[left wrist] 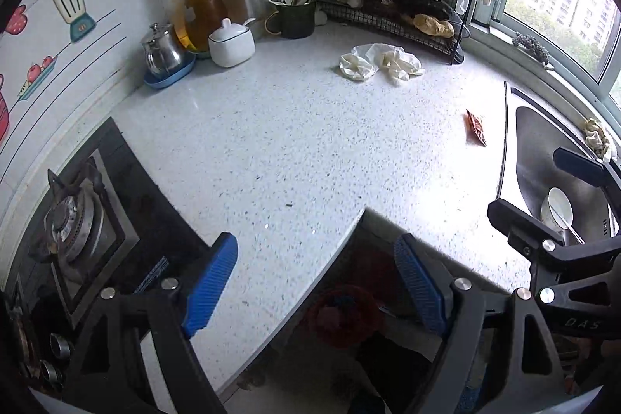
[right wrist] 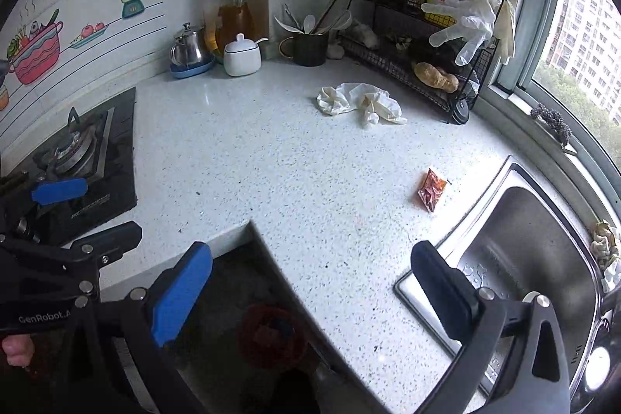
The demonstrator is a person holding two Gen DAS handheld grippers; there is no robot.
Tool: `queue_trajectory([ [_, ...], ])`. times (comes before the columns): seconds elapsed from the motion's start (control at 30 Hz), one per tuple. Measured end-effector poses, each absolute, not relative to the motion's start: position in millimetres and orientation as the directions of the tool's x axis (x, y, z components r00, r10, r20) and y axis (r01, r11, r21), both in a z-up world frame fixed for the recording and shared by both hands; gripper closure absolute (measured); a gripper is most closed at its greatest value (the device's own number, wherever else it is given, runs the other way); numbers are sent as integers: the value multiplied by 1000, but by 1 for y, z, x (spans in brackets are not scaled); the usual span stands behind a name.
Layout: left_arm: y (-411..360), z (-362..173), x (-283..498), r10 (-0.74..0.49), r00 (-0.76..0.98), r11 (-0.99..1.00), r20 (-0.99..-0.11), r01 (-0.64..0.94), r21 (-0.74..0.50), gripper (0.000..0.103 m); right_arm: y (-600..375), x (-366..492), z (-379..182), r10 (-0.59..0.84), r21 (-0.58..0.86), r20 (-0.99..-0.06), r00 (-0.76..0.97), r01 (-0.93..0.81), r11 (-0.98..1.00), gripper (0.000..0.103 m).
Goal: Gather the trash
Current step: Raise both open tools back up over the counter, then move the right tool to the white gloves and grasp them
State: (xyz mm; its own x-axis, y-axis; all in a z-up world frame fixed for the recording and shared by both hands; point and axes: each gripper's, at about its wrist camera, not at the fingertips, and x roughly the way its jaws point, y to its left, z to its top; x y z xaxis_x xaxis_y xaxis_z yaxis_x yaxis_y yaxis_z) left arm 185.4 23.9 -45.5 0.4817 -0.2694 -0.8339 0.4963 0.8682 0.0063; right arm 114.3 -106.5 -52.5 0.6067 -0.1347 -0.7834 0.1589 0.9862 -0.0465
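A red packet (right wrist: 431, 189) lies near the counter's (right wrist: 271, 161) sink-side edge; crumpled white gloves (right wrist: 359, 103) lie toward its back, before the wire rack (right wrist: 411, 64). The right gripper (right wrist: 310, 282) hangs with jaws apart, holding nothing.

Both grippers, left gripper (left wrist: 316, 282) and right gripper (right wrist: 310, 288), are black open-web frames with silver screw heads and ribbed blue finger pads (left wrist: 209, 286), the left one's body lettered "GenRobot" in white, gripped by a bare hand (right wrist: 15, 348).
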Motion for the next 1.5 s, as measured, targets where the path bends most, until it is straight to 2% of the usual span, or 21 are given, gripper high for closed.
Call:
queue_trajectory([
  [0.53, -89, -67, 325, -303, 431, 818, -850, 575, -1, 21, -207, 219, -73, -166, -30, -816, 553, 247, 969, 1],
  [0.97, -115, -79, 442, -275, 399, 812, -875, 584, 11, 21, -242, 320, -82, -153, -15, -835, 529, 255, 967, 0],
  [1.5, -126, -138, 544, -182, 348, 810, -920, 583, 60, 21, -259, 430, -150, -27, 72, -904, 427, 214, 974, 1],
])
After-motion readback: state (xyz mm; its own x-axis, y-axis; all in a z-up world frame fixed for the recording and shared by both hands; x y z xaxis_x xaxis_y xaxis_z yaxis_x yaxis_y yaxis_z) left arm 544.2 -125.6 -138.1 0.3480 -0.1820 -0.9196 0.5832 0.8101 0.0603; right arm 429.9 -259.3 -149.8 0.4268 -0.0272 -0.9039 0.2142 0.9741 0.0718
